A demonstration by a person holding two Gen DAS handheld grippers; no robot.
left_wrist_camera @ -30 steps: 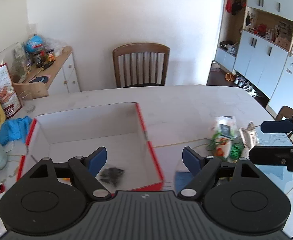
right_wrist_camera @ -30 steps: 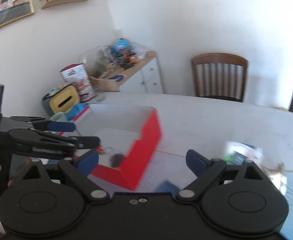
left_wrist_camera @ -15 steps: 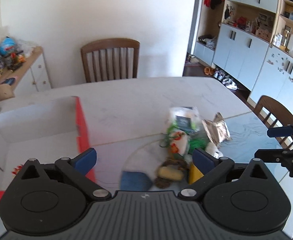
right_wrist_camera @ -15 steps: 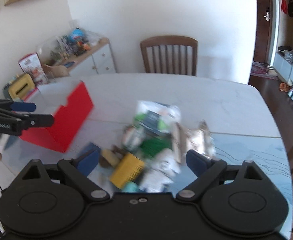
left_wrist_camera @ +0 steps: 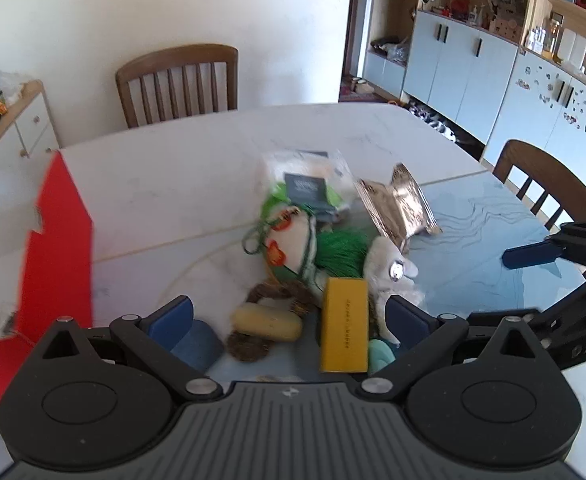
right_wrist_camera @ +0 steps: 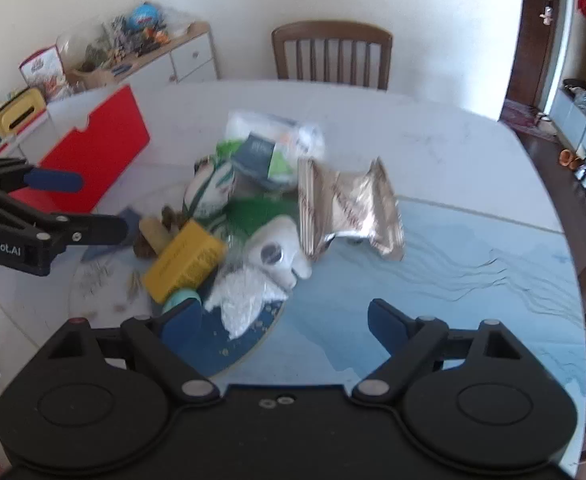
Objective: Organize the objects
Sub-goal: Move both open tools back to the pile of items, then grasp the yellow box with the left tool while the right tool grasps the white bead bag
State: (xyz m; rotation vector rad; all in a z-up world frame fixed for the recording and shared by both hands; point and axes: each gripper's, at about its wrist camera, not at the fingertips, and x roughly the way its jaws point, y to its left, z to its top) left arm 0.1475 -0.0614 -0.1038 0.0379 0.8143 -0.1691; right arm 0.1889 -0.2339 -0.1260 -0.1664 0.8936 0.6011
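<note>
Though blurred, yellow box between left gripper fingers.

Lighting: we record bright, even daylight in both views; source not in frame. The white wall is near overexposed. Glare: sheen on the silver foil bag and a pale wash on the table. Shadows: soft, short, under the pile of objects. Blur: we note motion smear on the yellow box, the red box and the clear packet. Distortion: strong fisheye bowing; the cabinets lean and corners darken.
</note>
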